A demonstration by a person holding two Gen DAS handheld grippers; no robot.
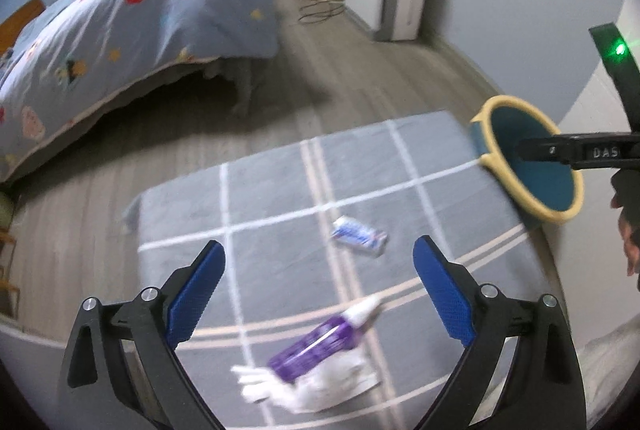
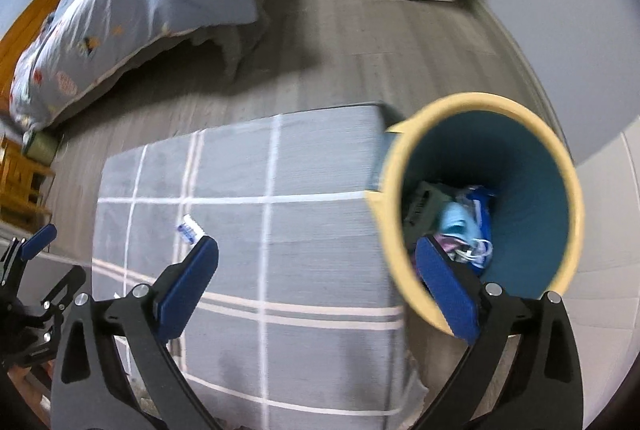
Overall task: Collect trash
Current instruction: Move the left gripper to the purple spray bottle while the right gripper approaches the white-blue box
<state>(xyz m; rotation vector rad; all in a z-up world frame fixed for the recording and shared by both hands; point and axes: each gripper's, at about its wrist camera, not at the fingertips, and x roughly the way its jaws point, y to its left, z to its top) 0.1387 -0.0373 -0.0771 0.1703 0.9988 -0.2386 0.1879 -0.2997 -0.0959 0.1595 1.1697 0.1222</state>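
At the lower centre of the left wrist frame, a purple plastic tube (image 1: 320, 338) lies on crumpled white tissue (image 1: 316, 388) on my grey checked rug (image 1: 280, 189), between my left gripper (image 1: 318, 266), spread wide and empty. My right gripper (image 2: 316, 262), also spread, hangs over the teal, yellow-rimmed bin (image 2: 560, 157). Pinching the tube alone could leave the tissue behind.

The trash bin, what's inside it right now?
The trash bin holds a dark green item, light blue paper and blue-white wrappers. Anything beneath them is hidden.
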